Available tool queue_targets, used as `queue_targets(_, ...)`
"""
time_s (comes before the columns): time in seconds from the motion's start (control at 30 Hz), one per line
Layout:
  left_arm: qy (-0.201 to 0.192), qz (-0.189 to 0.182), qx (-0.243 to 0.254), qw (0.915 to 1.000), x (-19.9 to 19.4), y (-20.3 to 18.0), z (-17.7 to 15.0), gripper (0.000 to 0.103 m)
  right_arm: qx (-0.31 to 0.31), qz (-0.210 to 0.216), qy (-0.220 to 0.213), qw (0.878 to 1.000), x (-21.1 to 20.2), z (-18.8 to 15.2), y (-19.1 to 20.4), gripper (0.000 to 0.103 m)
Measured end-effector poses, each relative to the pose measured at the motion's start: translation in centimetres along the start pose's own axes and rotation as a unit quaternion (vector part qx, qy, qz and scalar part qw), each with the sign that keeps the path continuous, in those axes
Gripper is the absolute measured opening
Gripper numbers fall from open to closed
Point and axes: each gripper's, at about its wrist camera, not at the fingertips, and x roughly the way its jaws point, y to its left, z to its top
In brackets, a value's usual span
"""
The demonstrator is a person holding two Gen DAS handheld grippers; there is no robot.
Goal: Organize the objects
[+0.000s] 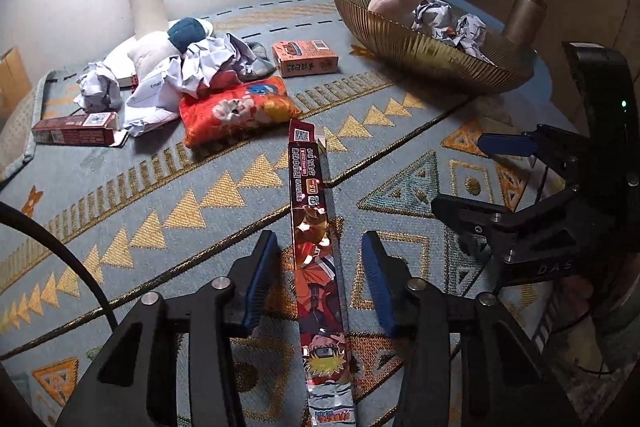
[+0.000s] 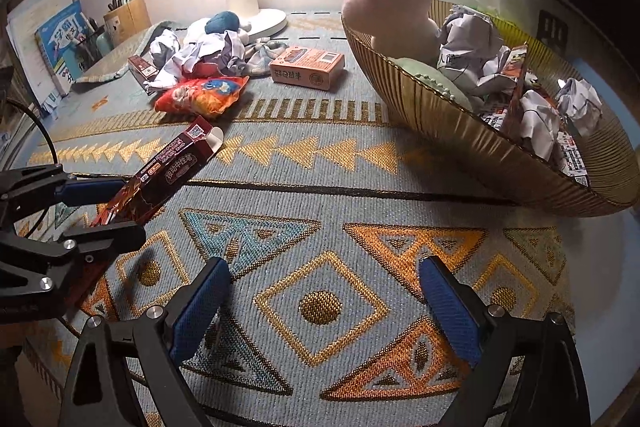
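Both grippers tilt steeply down over the patterned rug [image 2: 320,155].

The left gripper [image 1: 320,279], at the bottom centre of its own view, straddles a long red box [image 1: 316,227] that lies on the rug and runs up toward the middle of the frame. A clear gap shows between each blue pad [image 1: 262,279] and the box's sides, so the jaws stand partly open around it and grip nothing. In the right view the same gripper [image 2: 102,205] reaches in from the left edge, with the box between its fingers.

The right gripper [image 2: 324,311] hangs at the bottom of its view with jaws wide and only rug between them.

A gold basket [image 2: 460,147] sits at the right, holding a pink plush [image 2: 396,11] and crumpled paper [image 2: 472,47]. An orange box [image 2: 307,67] and a red snack bag [image 2: 202,95] lie in the upper middle.
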Motion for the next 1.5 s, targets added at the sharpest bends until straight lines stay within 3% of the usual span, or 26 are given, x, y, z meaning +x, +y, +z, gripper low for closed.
queue_targets(0.07,-0.001,0.004,0.002,1.0,-0.3,0.1,-0.2,0.018,-0.007,-0.008,0.0,1.0,0.0,0.4,0.4,0.096)
queue_targets(0.2,-0.02,0.025,-0.052,0.9981,-2.1,3.6,-0.7,0.017,-0.017,0.026,-0.011,0.999,0.0,2.8,2.1,0.096)
queue_targets(0.33,-0.034,0.061,-0.125,0.9897,-3.9,9.0,-1.9,0.017,-0.033,0.088,-0.007,0.996,1.5,6.4,4.8,0.096)
queue_targets(0.5,-0.055,0.076,-0.184,0.9784,-4.7,12.9,-3.1,0.017,-0.033,0.103,0.01,0.994,5.4,10.8,7.1,0.096)
queue_targets(0.6,-0.057,0.051,-0.192,0.9785,-3.5,13.3,-4.0,0.017,-0.025,0.117,0.019,0.993,6.5,11.2,8.0,0.095)
queue_targets(0.7,-0.073,0.034,-0.192,0.9781,-3.7,13.4,-4.2,0.018,-0.059,0.174,0.02,0.983,5.3,9.8,9.5,0.094)
queue_targets(0.8,-0.073,0.009,-0.206,0.9759,-3.7,14.0,-4.5,0.019,-0.076,0.272,0.029,0.959,3.5,7.9,9.9,0.094)
queue_targets(0.83,-0.073,0.0,-0.209,0.9752,-3.7,14.1,-4.6,0.019,-0.073,0.277,0.03,0.958,2.9,7.4,9.6,0.094)
queue_targets(0.87,-0.074,-0.007,-0.214,0.974,-3.8,14.3,-4.7,0.019,-0.07,0.261,0.025,0.962,2.5,7.1,9.3,0.094)
queue_targets(0.97,-0.077,-0.02,-0.226,0.9709,-3.9,14.5,-5.0,0.02,-0.077,0.154,-0.01,0.985,1.6,7.2,8.3,0.094)
queue_targets(1.07,-0.078,-0.018,-0.221,0.9721,-3.8,14.3,-4.8,0.023,-0.07,0.093,-0.004,0.993,2.8,8.5,8.0,0.094)
queue_targets(1.17,-0.078,-0.016,-0.203,0.976,-3.7,13.8,-4.6,0.032,-0.069,0.101,0.013,0.992,5.0,9.9,8.3,0.087)
queue_targets(1.2,-0.079,-0.012,-0.198,0.977,-3.7,13.6,-4.5,0.033,-0.071,0.101,0.021,0.992,5.9,10.2,8.8,0.076)
queue_targets(1.27,-0.081,-0.018,-0.197,0.9769,-3.7,13.7,-4.6,0.037,-0.09,0.078,0.004,0.993,6.2,10.6,9.5,0.074)
queue_targets(1.37,-0.08,-0.062,-0.194,0.9759,-4.0,13.9,-4.6,0.065,-0.123,0.063,-0.013,0.99,6.3,10.4,10.9,0.071)
queue_targets(1.47,-0.095,-0.057,-0.169,0.9794,-4.8,13.1,-4.7,0.065,-0.135,0.076,-0.021,0.988,6.1,10.3,11.3,0.06)
queue_targets(1.5,-0.09,-0.066,-0.154,0.9818,-4.8,12.6,-4.6,0.065,-0.131,0.087,-0.022,0.987,6.1,10.3,11.2,0.049)
